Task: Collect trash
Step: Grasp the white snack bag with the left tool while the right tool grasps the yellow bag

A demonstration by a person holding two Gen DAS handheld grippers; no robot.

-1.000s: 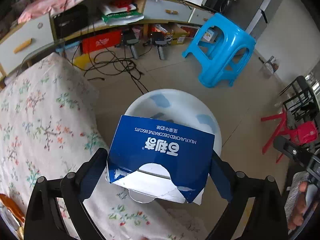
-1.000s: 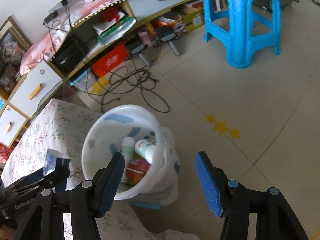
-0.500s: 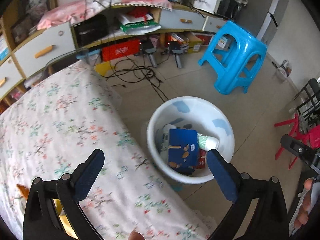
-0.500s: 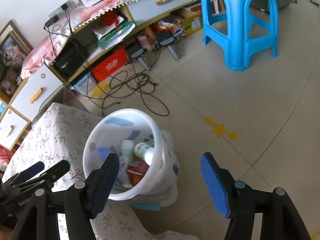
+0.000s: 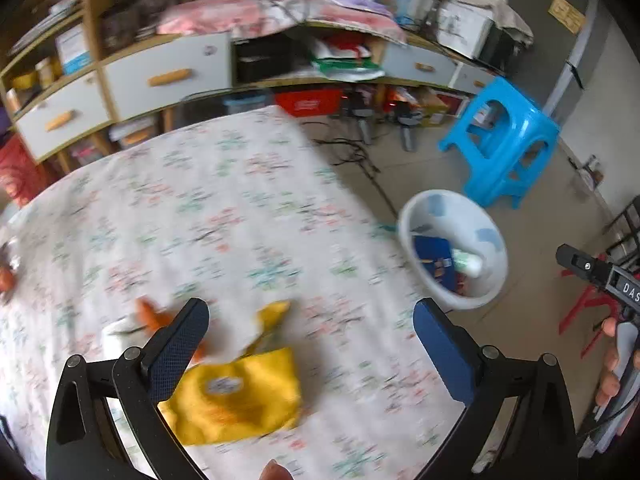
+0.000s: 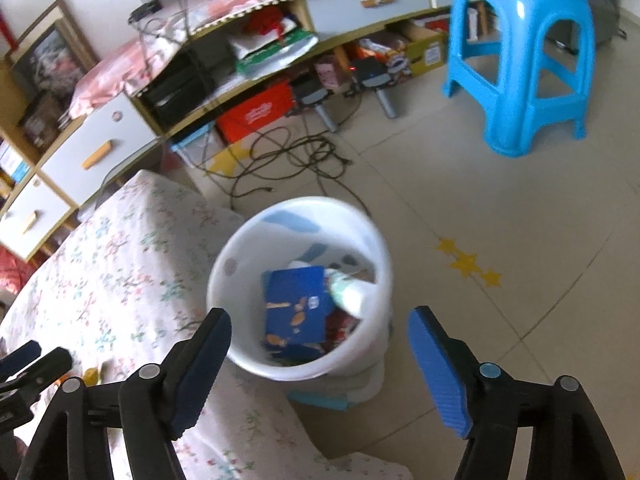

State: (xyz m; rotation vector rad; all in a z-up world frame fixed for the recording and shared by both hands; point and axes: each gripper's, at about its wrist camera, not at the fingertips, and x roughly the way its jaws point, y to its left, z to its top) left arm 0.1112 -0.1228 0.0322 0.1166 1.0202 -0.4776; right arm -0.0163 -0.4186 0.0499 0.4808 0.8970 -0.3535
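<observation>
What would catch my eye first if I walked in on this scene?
Probably the bright yellow wrapper lying on the flowered tablecloth, just ahead of the open left gripper. Then the white bin on the floor beside the table, with a blue box inside, and the sky-blue stool beyond.

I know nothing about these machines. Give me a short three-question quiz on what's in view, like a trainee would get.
1. True or false: the blue biscuit box lies inside the white bin.
2. What lies on the flowered tablecloth between the left tongs? A) yellow wrapper B) bottle C) spoon
3. Fill in: the blue stool stands on the ____.

Key: 1 true; 2 A, the yellow wrapper; 3 floor.
</observation>
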